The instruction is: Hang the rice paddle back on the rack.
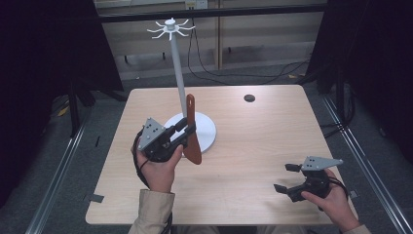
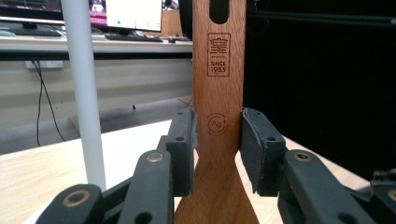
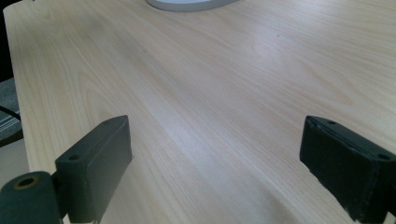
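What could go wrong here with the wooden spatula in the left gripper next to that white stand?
The left gripper pinches the wooden spatula on its narrow handle with the blade hanging low, so it might pivot or slip. The white stand has a tall thin pole close beside it; a bump could tip it.

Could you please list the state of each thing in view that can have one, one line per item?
Left gripper: shut on the wooden spatula's handle.
Wooden spatula: held upright, blade down, hang-hole end up, beside the stand's pole.
Right gripper: open, nothing between its jaws, low over the table.
Hook stand: upright on its round base, hooks at the top bare.
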Motion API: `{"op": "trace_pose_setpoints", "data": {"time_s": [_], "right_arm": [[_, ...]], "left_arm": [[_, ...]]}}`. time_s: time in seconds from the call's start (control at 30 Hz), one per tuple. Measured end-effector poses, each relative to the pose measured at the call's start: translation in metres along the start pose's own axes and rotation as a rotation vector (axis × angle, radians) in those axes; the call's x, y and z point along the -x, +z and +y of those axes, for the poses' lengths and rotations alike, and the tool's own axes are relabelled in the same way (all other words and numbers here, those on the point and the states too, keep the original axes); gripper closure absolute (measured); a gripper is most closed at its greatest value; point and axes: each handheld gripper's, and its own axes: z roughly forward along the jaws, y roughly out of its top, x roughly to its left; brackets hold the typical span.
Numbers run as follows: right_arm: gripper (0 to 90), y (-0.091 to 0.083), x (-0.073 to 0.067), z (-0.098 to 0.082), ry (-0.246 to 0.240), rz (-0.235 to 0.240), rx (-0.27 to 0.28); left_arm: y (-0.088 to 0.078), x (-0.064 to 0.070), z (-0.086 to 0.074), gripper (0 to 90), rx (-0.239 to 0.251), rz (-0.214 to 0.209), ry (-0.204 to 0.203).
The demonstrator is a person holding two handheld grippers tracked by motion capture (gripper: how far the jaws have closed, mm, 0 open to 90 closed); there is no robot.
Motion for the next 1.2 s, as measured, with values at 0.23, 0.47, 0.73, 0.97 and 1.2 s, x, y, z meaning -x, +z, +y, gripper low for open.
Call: {"op": "trace_pose_setpoints", "data": {"time_s": [0.23,0.47,0.73,0.97,1.2], "right_arm": [[8.4,0.000,0.000,0.001,0.000,0.002,0.004],[8.5,0.001,0.001,0.002,-0.006,0.006,0.007],[8.5,0.000,0.000,0.003,-0.001,0.006,0.012],[8.5,-0.001,0.000,0.003,-0.002,0.004,0.015],[8.5,0.000,0.000,0.003,0.000,0.007,0.014]], "left_arm": [[0.000,0.002,0.012,66.6,0.026,0.044,0.013],[-0.001,0.001,0.024,66.6,0.082,0.073,0.011],[0.001,0.000,0.034,66.6,0.104,0.099,0.021],[0.004,0.000,0.046,66.7,0.129,0.116,0.023],[0.006,-0.003,0.059,66.7,0.152,0.157,0.025]]}}
